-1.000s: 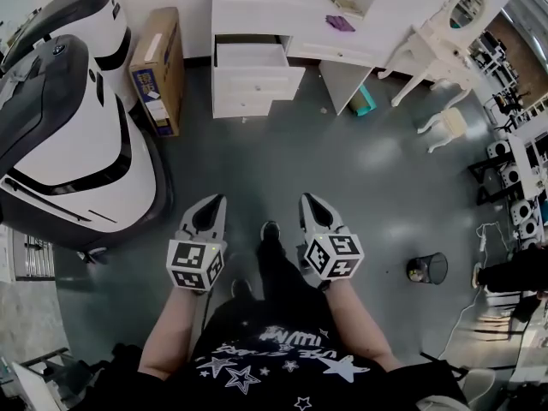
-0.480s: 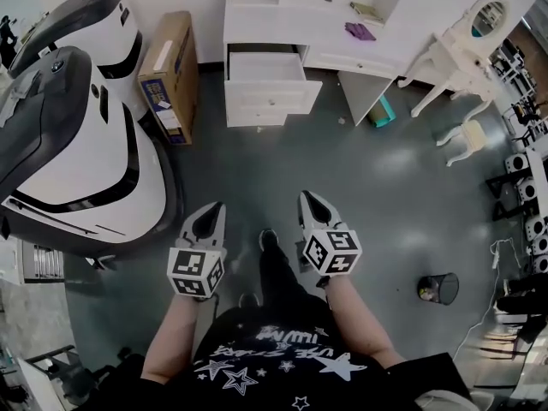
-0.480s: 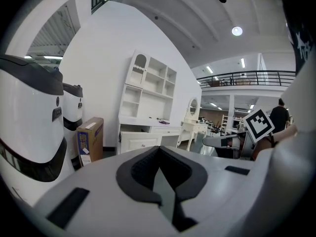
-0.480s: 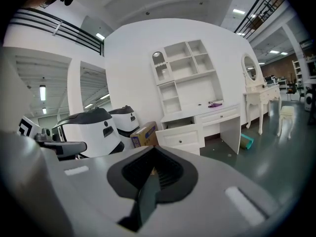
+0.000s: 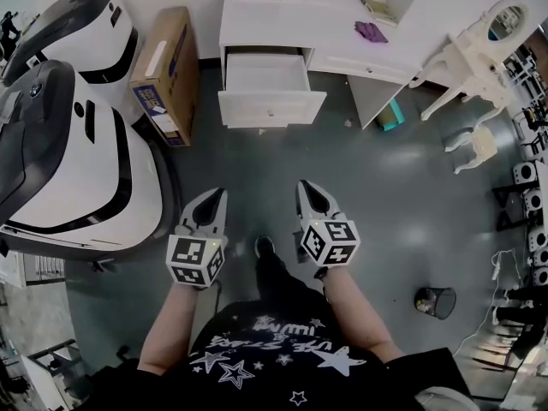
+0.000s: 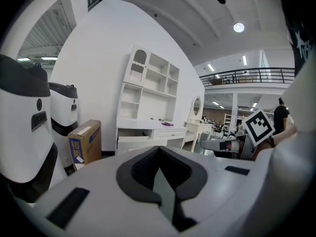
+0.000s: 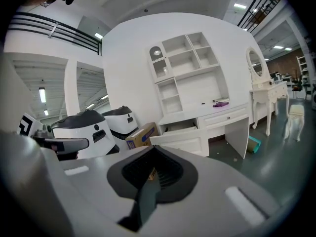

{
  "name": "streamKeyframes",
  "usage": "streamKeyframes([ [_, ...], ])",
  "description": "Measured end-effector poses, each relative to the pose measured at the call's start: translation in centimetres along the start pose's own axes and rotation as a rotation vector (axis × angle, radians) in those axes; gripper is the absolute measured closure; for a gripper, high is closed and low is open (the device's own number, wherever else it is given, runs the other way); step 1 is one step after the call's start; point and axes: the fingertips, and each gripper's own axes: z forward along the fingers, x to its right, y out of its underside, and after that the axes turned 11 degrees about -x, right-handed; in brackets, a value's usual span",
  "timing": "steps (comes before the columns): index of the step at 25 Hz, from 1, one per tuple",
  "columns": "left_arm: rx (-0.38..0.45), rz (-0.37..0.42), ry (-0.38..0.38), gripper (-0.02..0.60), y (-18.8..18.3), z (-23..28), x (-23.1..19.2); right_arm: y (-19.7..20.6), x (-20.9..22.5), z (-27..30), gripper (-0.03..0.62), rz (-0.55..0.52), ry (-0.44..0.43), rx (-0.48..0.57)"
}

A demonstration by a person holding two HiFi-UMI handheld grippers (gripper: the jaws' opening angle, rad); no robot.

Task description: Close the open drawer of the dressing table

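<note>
head view with both gripper views. both of my tongs were clenched on nothing: the left gripper (image 5: pixel 216 197) and the right gripper (image 5: pixel 306 187) each showed its pads pressed together with nothing between them, held side by side above the bare floor (image 5: pixel 377 187). the open drawer (image 5: pixel 272 108) stood pulled out from the left pedestal of the dressing table (image 5: pixel 282 24), well apart from both tips, straight ahead and slightly to my left. likely faults, as i judged them: a clenched tip is narrow, so a push placed off the middle of the drawer front could skew the drawer on its runners and jam it half shut; a tip set on the small knob could slide off it; too hard a shove could slam the drawer and jolt the purple item (image 5: pixel 371 31) lying on the tabletop. the cardboard box (image 5: pixel 163 71) leaned just beside the pedestal and the large white machine (image 5: pixel 77 161) crowded my left, so the left gripper risked brushing either on the way in.
</note>
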Motion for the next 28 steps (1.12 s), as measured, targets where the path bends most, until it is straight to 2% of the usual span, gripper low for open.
streamKeyframes([
  [13,-0.005,0.014,-0.034,0.572,-5.6,8.7,-0.7,-5.9,5.7,6.1,0.591,-0.019,-0.032,0.002],
  [20,-0.021,0.0,-0.083,0.572,-6.4,12.4,-0.8,-6.2,8.6,9.2,0.591,-0.025,-0.057,-0.029],
  [28,-0.049,-0.004,-0.13,0.572,-7.0,13.6,-2.8,-6.1,9.5,12.1,0.591,-0.047,-0.055,-0.035],
])
